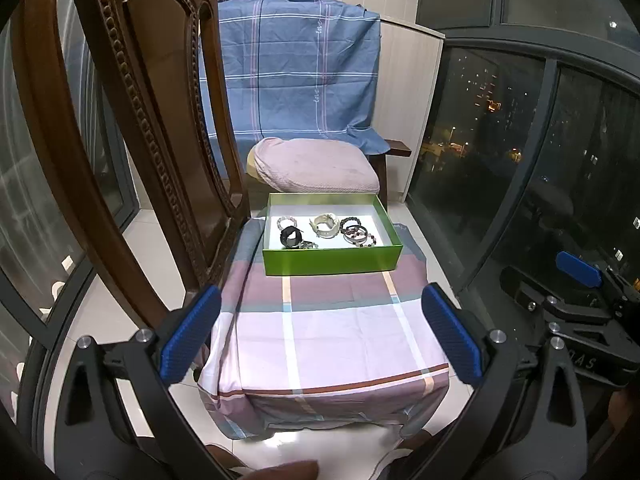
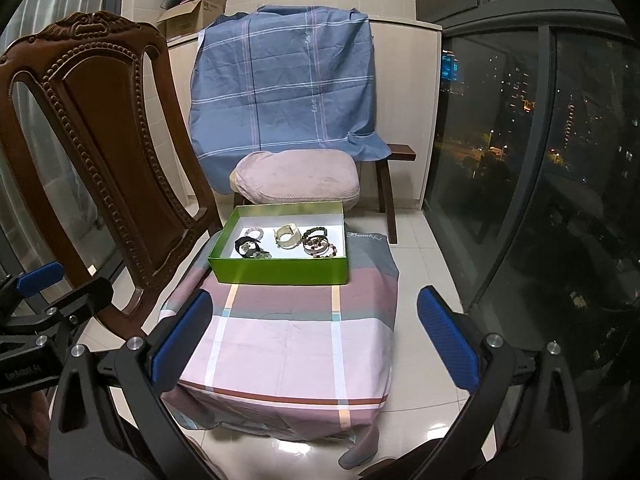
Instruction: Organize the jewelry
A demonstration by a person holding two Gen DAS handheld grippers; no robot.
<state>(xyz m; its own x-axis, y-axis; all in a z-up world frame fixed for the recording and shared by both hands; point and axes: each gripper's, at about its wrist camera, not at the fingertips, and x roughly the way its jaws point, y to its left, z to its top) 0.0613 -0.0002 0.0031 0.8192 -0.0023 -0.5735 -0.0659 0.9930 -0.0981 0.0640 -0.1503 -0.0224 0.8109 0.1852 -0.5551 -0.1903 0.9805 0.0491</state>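
Carved wooden chair (image 2: 100, 152), blue checked sheet (image 2: 284, 80), pink cushion (image 2: 296, 178), cardboard boxes (image 2: 196, 12).

Glossy white floor tiles (image 2: 416, 264) reflect indoor light. A carved wooden chair (image 2: 100, 152) stands left; a blue plaid sheet (image 2: 288, 80) drapes the cabinet behind. Dark windows (image 2: 500, 140) show city lights at night.

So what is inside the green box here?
The green box holds a pale beaded bracelet, a black watch, a cream band and stacked dark beaded bracelets. Its near wall hides the front strip of the floor.
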